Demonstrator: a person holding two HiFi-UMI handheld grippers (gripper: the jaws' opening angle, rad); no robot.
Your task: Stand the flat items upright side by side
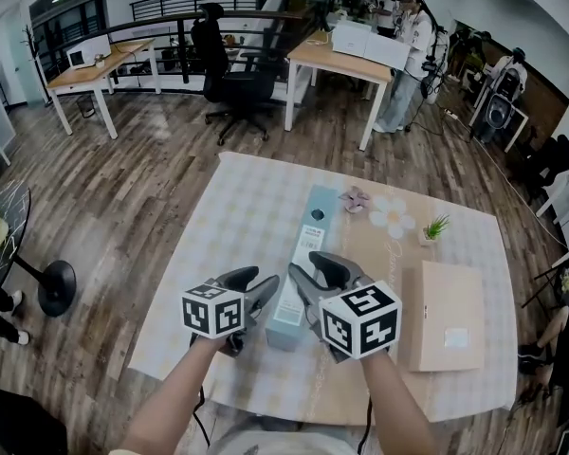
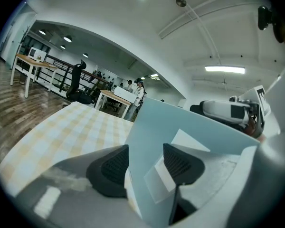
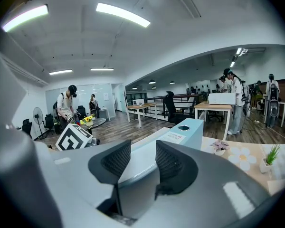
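Note:
A long, light blue box [image 1: 302, 271] lies lengthwise on the table, its near end between my two grippers. My left gripper [image 1: 256, 292] grips that end from the left. In the left gripper view the box's tilted corner [image 2: 180, 122] fills the gap of the gripper [image 2: 147, 167], with both pads against it. My right gripper [image 1: 311, 278] holds the box from the right. In the right gripper view the blue box [image 3: 180, 132] runs away between the jaws of the gripper [image 3: 142, 163], which are shut on it. A flat brown cardboard box [image 1: 441, 316] lies to the right.
The table carries a checked cloth [image 1: 237, 216]. A small pink flower ornament [image 1: 356, 199], a white flower [image 1: 391, 216] and a tiny potted plant [image 1: 436, 227] sit beyond the boxes. Desks, an office chair [image 1: 232, 74] and standing people [image 1: 408, 45] are farther back.

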